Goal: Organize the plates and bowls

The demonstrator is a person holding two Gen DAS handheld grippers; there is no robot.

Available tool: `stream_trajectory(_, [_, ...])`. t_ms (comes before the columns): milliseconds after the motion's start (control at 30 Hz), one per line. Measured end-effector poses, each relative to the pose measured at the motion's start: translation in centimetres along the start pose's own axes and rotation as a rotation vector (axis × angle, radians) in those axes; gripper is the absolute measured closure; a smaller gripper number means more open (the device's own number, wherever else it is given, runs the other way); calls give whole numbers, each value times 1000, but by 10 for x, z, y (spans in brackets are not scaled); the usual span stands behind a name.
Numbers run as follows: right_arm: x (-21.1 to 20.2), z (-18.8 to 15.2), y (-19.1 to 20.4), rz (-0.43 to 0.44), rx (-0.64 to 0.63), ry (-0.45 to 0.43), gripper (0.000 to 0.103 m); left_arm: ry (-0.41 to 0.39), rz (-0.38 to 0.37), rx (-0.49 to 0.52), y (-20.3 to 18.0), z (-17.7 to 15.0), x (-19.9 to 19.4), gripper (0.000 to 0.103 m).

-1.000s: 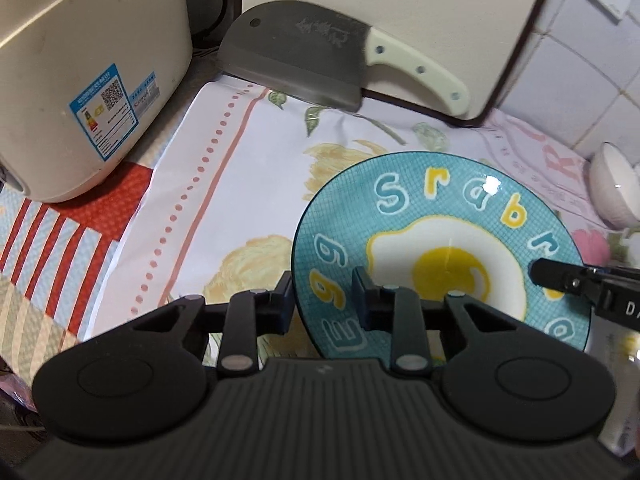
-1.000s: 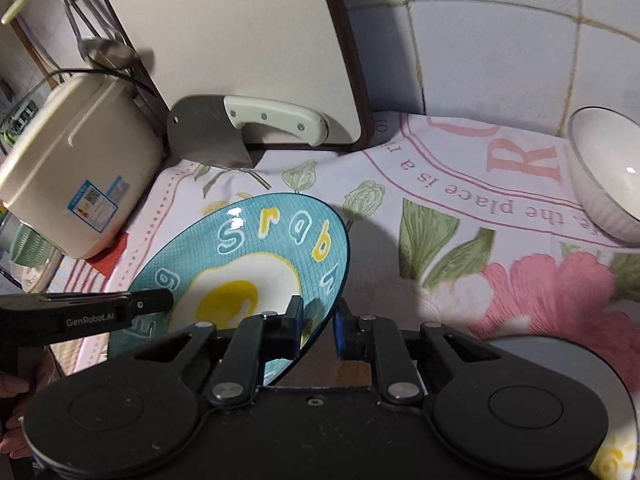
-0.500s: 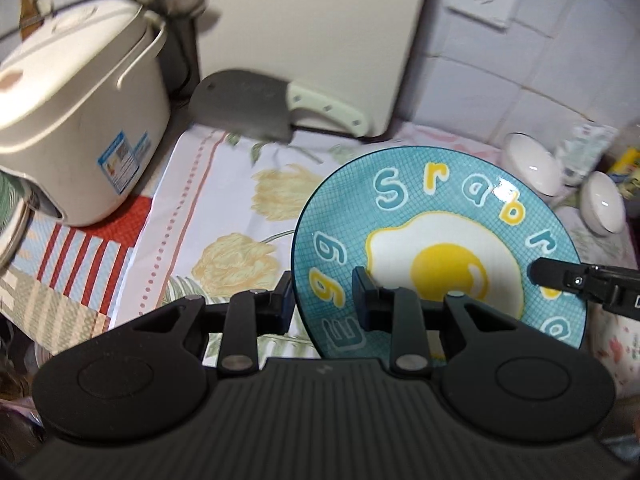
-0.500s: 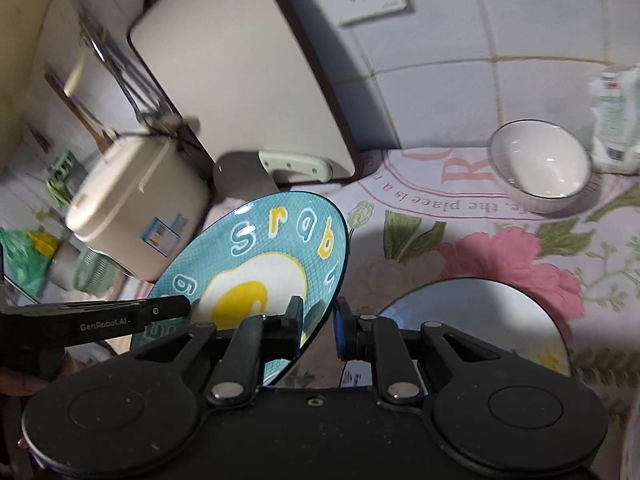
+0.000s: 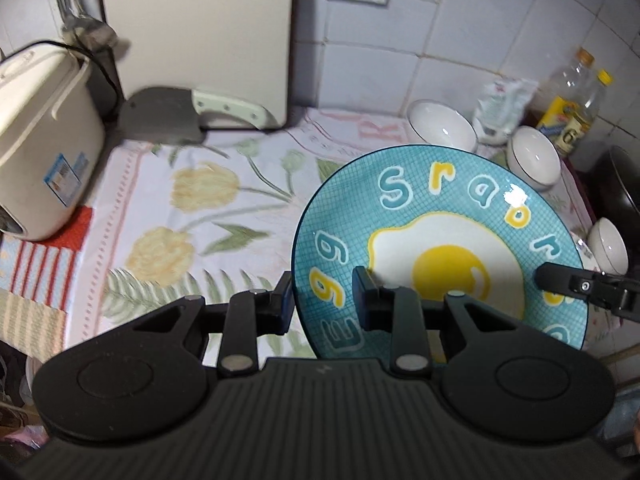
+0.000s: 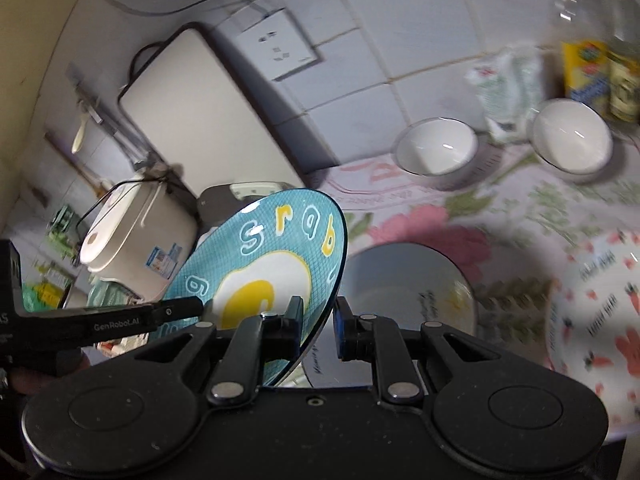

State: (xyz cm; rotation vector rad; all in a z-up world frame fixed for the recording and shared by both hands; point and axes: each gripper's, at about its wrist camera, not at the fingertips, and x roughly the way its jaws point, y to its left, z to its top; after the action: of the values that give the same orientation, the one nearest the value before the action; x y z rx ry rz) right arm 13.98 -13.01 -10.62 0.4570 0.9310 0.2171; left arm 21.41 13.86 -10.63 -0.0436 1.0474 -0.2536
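Plate [image 5: 440, 248], egg-patterned, carried above worktop [image 5: 240, 216], rim clamped by left tongs [image 5: 322, 300] and right tongs [image 6: 318, 322]; next: lower it onto grey plate [image 6: 404, 276].

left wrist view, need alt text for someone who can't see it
A blue plate painted with a fried egg is held off a floral tablecloth, the left gripper clamping its near rim and the right gripper its far-right rim. Behind stand a rice cooker, a cleaver against a cutting board, and three white bowls.
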Motion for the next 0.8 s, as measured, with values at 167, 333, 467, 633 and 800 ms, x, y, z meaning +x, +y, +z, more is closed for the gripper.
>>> stream_trajectory(167, [-5, -13, -20, -40, 44, 6, 83, 35, -26, 12, -15, -10, 17, 75])
stream_trajectory(333, [4, -24, -39, -64, 93, 26, 83, 68, -30, 36, -23, -16, 40, 75])
stream_trajectory(467, [22, -31, -52, -72, 135, 54, 83, 84, -10, 78, -28, -18, 59, 75])
stream_trajectory(633, [42, -34, -58, -111, 144, 91, 83, 103, -6, 96, -26, -16, 86, 75])
stream_trajectory(800, [60, -34, -66, -135, 159, 123, 83, 115, 0, 119, -28, -14, 107, 75])
